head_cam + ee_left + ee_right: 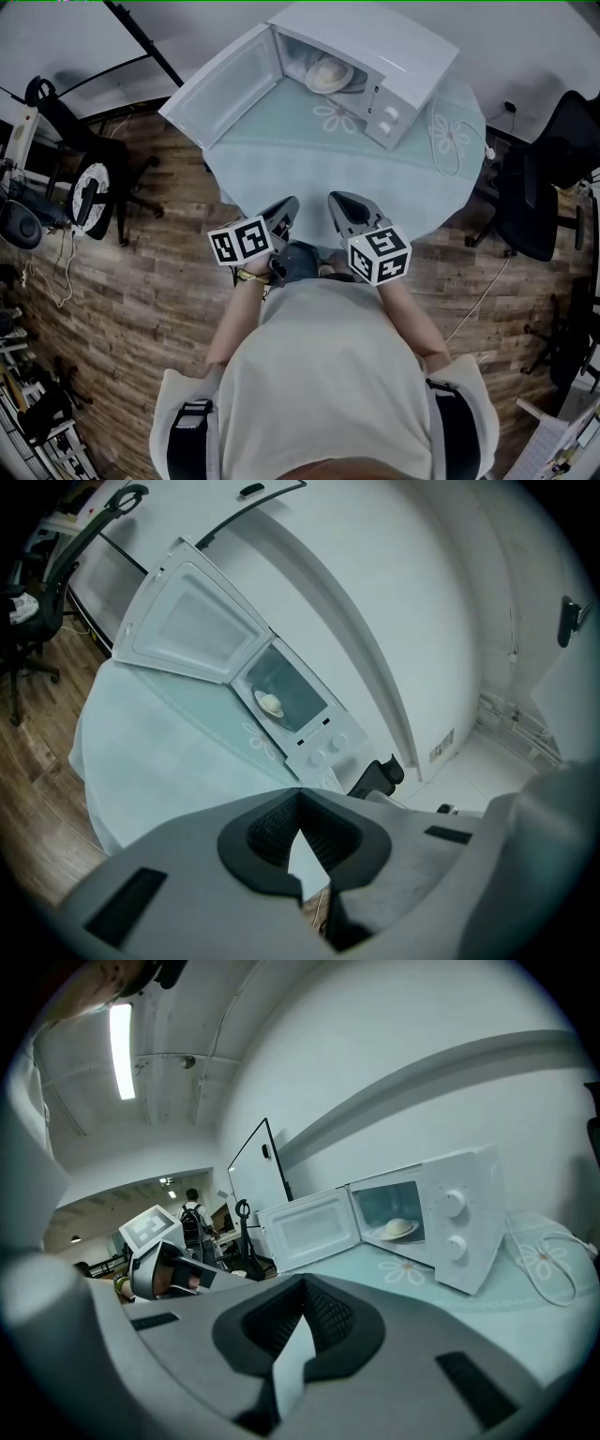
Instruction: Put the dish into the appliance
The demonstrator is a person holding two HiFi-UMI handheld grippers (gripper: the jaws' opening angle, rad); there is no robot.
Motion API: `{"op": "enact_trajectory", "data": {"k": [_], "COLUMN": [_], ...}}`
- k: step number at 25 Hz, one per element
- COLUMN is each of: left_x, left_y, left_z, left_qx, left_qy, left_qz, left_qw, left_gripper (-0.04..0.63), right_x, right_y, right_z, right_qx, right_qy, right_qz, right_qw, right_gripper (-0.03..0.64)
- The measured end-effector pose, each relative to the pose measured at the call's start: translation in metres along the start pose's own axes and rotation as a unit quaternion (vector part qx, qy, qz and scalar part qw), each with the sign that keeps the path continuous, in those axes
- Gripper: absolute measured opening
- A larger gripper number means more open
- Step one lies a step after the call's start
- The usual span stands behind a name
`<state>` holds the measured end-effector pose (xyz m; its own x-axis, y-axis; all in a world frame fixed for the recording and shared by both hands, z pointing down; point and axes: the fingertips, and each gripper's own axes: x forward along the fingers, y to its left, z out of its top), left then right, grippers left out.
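At the table's (281,178) near edge, close against the person's body, the two grippers are held side by side, near each other but apart. The left gripper (283,214) has its jaws closed tip to tip with nothing between them. The right gripper (343,208) is the same, jaws together and empty. Both point across the table towards the microwave (394,56).

Just ahead of the jaws lies bare teal cloth (394,192), and further on a flower (335,116) is printed on it. Beyond that, well clear of both grippers, stands the microwave. Its door (225,89) is swung wide open on the left gripper's side.

The dish (329,75) sits inside the cavity with a pale, rounded item on it, and neither gripper touches it.

Out past the right gripper, a white cable (448,141) loops on the cloth beside the microwave. Beyond the table's edge on that side stands a black chair (539,187).
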<state>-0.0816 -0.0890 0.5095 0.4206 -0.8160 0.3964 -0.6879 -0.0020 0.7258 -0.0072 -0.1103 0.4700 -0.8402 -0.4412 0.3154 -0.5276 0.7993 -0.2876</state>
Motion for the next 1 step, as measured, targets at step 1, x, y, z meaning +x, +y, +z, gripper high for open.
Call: {"op": "enact_trajectory", "data": {"k": [1], "left_x": [0.0004], "left_y": [0.0005], "left_z": [-0.0002], "left_qx": [-0.001], "left_qy": [0.000], "left_qz": [0.000], "left_qw": [1.0000], "left_gripper": [0.009], "right_x": [0.0004], "right_y": [0.0001], "right_z": [0.0000], "right_qx": [0.000], "right_qy": [0.000], "right_qz": [0.001], "right_qw": [1.000], "right_gripper": [0.006]}}
